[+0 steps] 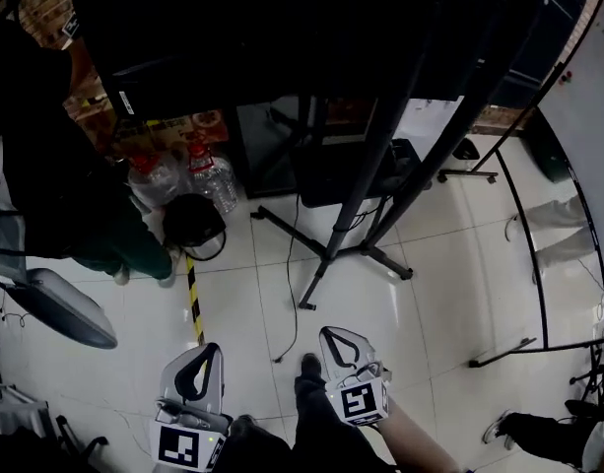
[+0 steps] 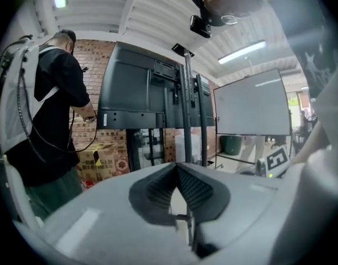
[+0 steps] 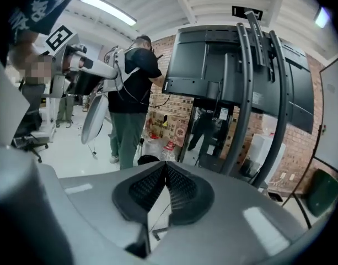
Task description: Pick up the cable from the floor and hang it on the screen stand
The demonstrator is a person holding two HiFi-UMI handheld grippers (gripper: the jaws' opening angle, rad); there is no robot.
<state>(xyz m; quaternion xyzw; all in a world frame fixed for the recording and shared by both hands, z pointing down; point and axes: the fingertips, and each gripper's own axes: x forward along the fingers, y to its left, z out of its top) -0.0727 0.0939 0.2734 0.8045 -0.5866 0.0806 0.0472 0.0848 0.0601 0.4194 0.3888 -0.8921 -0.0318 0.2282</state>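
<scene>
Head view shows the cable (image 1: 291, 294) lying on the floor (image 1: 449, 294) by the screen stand (image 1: 366, 190), with the left tool (image 1: 213, 347) and right tool (image 1: 325, 332) clenched empty, so pickup and hanging both remain.

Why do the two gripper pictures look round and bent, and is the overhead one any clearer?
Left gripper view: a very wide lens, so the corners go black and the ceiling light is blown out. Right gripper view: the same rounding, and the posts of the screen stand bow. Head view: straighter, very dark at the top, with a glossy floor.
</scene>
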